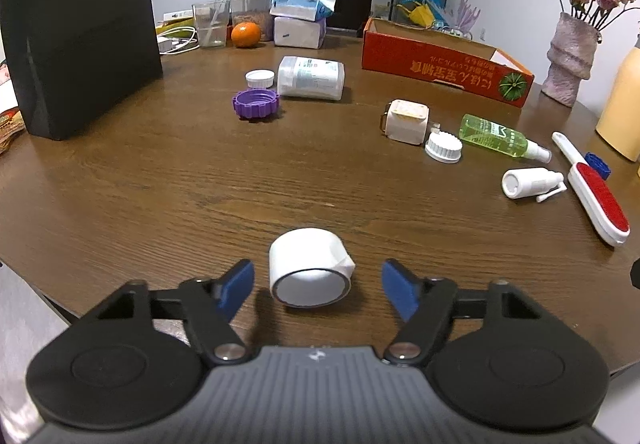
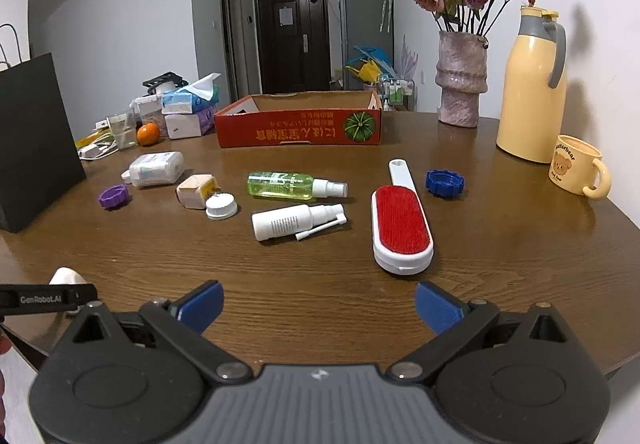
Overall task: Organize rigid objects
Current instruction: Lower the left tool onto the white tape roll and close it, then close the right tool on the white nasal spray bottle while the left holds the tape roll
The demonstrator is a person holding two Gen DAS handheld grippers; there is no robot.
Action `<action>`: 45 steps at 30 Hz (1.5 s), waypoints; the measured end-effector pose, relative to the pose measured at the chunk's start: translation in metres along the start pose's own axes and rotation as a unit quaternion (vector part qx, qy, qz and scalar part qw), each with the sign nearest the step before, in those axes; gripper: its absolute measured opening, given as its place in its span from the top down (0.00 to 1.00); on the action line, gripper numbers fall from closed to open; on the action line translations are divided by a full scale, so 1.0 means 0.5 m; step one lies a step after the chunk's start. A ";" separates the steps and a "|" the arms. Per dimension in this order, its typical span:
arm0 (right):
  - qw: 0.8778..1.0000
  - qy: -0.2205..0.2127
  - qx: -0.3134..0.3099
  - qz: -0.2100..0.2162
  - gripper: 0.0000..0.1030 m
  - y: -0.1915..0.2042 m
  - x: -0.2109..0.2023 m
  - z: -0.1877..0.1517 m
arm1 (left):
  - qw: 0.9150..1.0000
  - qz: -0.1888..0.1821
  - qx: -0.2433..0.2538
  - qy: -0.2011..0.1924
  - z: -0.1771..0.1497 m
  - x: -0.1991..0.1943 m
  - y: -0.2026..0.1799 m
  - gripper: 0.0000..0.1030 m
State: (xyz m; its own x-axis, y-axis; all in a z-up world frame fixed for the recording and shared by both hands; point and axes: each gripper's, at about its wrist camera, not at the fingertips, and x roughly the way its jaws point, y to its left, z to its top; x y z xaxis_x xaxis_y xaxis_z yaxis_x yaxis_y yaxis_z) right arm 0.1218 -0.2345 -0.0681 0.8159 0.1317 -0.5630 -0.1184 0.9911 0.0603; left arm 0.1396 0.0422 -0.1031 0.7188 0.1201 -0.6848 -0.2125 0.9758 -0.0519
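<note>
A white cylinder (image 1: 308, 264) lies on its side on the wooden table (image 1: 160, 180), between the blue pads of my left gripper (image 1: 318, 269). The pads stand a little apart from it on both sides. My right gripper (image 2: 318, 294) is open over bare wood, just short of a red lint brush (image 2: 402, 230). Beyond lie a white spray bottle (image 2: 288, 222), a green spray bottle (image 2: 288, 185), a blue cap (image 2: 444, 183), a white cap (image 2: 221, 206), a cream box (image 2: 196, 190), a purple cap (image 2: 113, 196) and a white tub (image 2: 156, 168). An open red cardboard box (image 2: 298, 132) stands behind them.
A black paper bag (image 2: 36, 148) stands at the left. A vase of flowers (image 2: 460, 84), a yellow thermos (image 2: 532, 92) and a mug (image 2: 576, 166) are at the right. An orange (image 2: 148, 134), a glass and tissue packs sit at the back left. The table's front edge is close.
</note>
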 end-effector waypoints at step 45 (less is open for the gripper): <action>0.995 0.010 -0.073 0.065 0.02 -0.032 0.273 0.106 | 0.998 -0.015 0.055 -0.010 0.125 0.098 -0.137 0.57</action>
State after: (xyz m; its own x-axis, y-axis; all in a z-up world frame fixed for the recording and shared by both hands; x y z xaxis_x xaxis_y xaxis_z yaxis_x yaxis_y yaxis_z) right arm 0.2653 -0.2315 -0.1022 0.7774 0.2576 -0.5739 -0.3049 0.9523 0.0144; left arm 0.2306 -0.0072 -0.0875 0.7376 0.0924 -0.6689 -0.1175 0.9930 0.0076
